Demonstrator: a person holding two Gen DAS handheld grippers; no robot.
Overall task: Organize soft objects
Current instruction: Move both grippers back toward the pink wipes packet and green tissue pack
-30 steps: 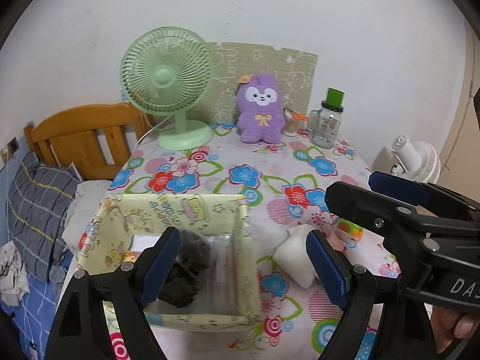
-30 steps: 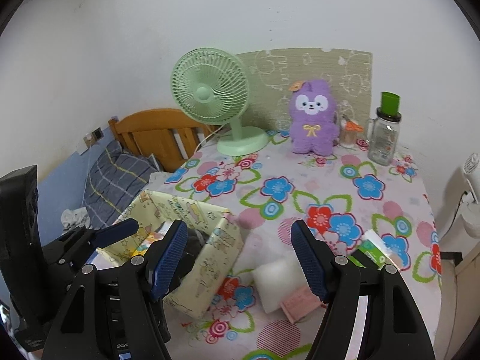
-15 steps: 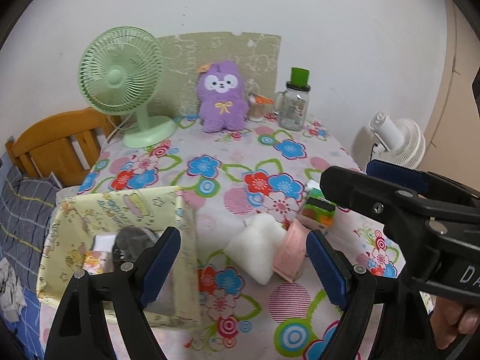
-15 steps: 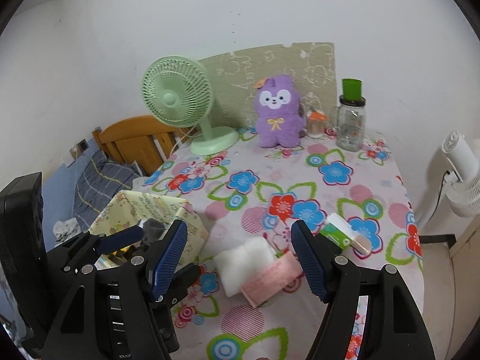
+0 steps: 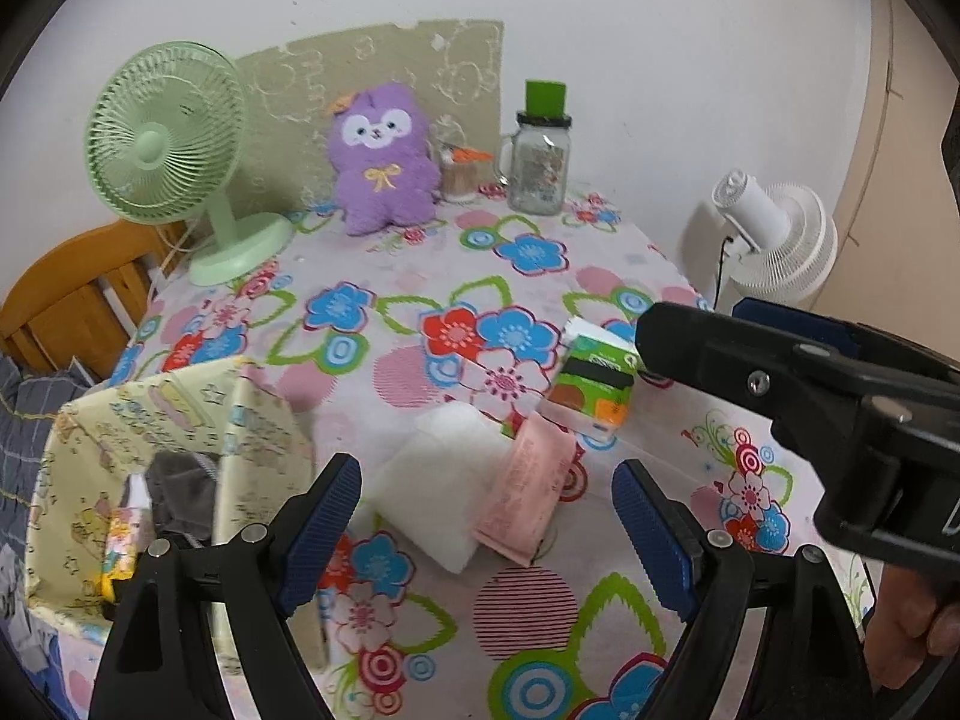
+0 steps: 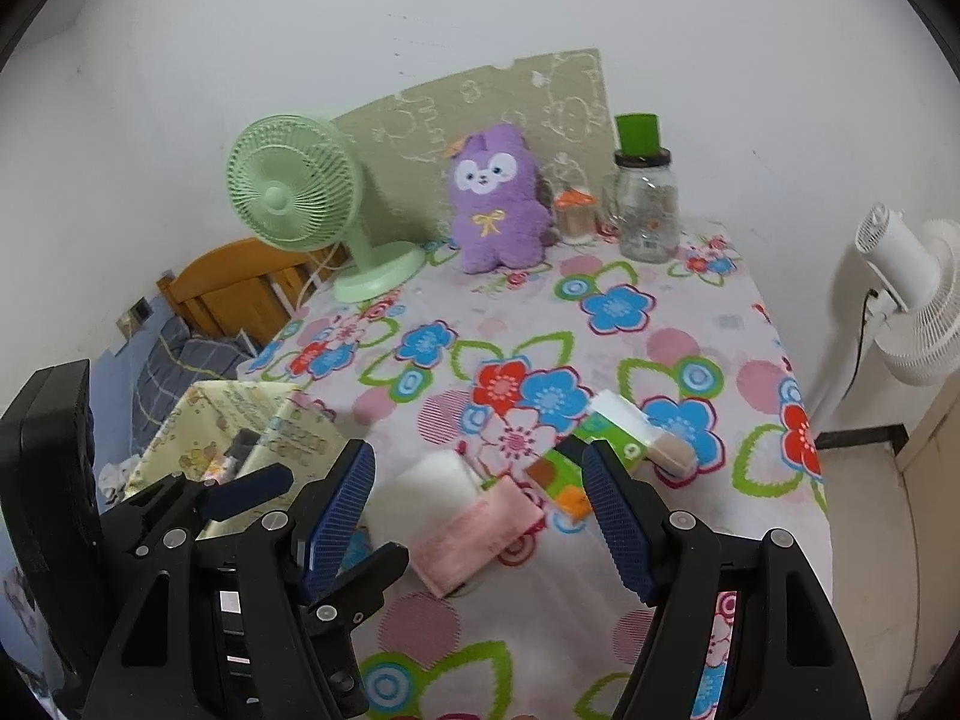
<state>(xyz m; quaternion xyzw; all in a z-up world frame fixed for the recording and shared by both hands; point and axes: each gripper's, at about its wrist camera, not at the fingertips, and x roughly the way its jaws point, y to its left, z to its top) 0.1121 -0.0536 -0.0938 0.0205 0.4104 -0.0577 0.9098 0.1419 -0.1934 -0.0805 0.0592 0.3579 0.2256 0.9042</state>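
Surface: flowered tablecloth [image 5: 420, 276]; we see the yellow fabric bin [image 5: 180, 420] at near left.
Goods: white pad [image 5: 432, 486], pink cloth [image 5: 528, 486] touching, near centre; probably light, limp.
Hold: we'd pinch the cloth's free edge.
Fingers: left gripper [image 5: 486, 540] and right gripper [image 6: 480, 516] both spread, empty.

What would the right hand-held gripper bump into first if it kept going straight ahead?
Probably the pink folded cloth, which lies between the open fingers of the right hand-held gripper, beside the white pad. Depth is hard to judge.

- White sponge [image 5: 432, 489] lies flat on the counter, touching the pink cloth [image 5: 525, 489] on its right.
- Green tissue pack [image 5: 591, 384] lies just behind the pink cloth.
- Yellow fabric box [image 5: 162, 420] stands open at the left, with dark cloth inside.
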